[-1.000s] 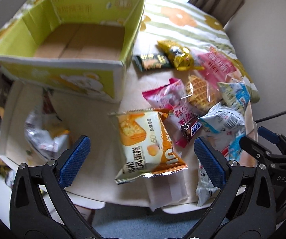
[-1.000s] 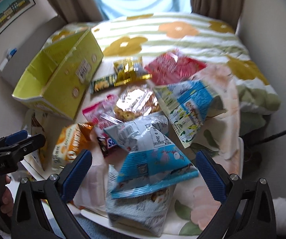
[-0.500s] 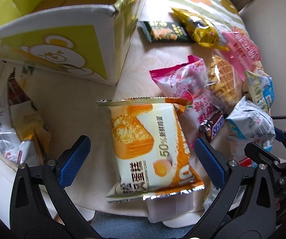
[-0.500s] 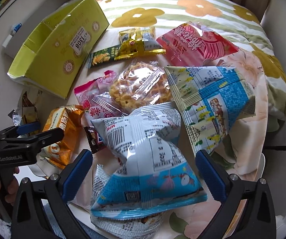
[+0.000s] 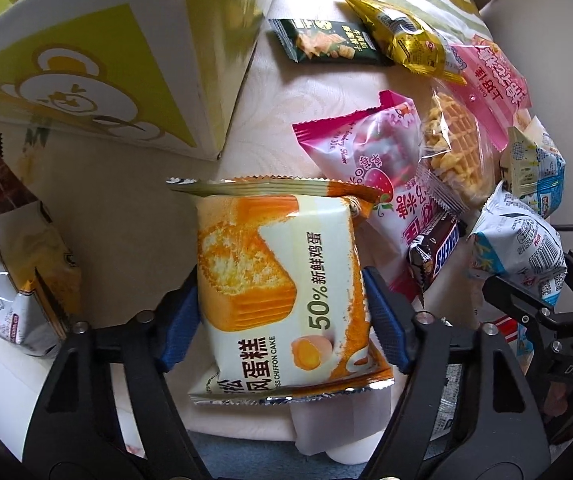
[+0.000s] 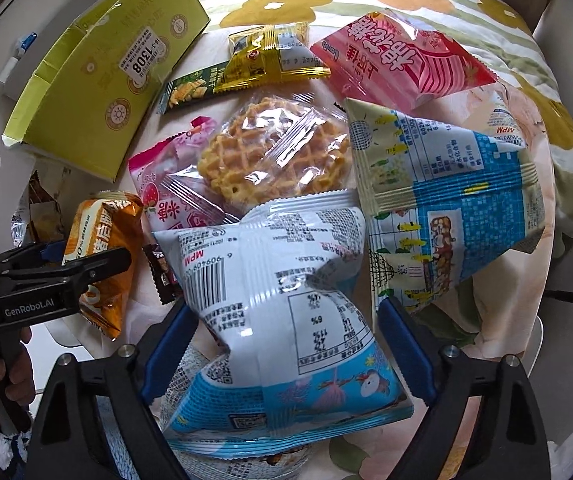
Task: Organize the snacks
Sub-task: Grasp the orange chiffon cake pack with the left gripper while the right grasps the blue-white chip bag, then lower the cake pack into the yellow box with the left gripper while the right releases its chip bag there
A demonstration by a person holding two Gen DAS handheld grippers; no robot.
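My left gripper is shut on the orange-and-white chiffon cake pack, its blue pads pressing both sides. The pack also shows in the right wrist view, with the left gripper on it. My right gripper has its blue pads against both sides of a puffy white-and-blue snack bag, which is creased between them. The yellow-green cardboard box stands at the far left and also shows in the right wrist view.
Other snacks lie on the table: a pink strawberry pack, a waffle bag, a Snickers bar, a green pack, a gold pack, a red-pink bag, a blue-and-cream bag. Crumpled wrappers lie left.
Both grippers moved down and forward onto the snacks and closed: the left onto the chiffon cake pack, the right onto the white-and-blue bag.
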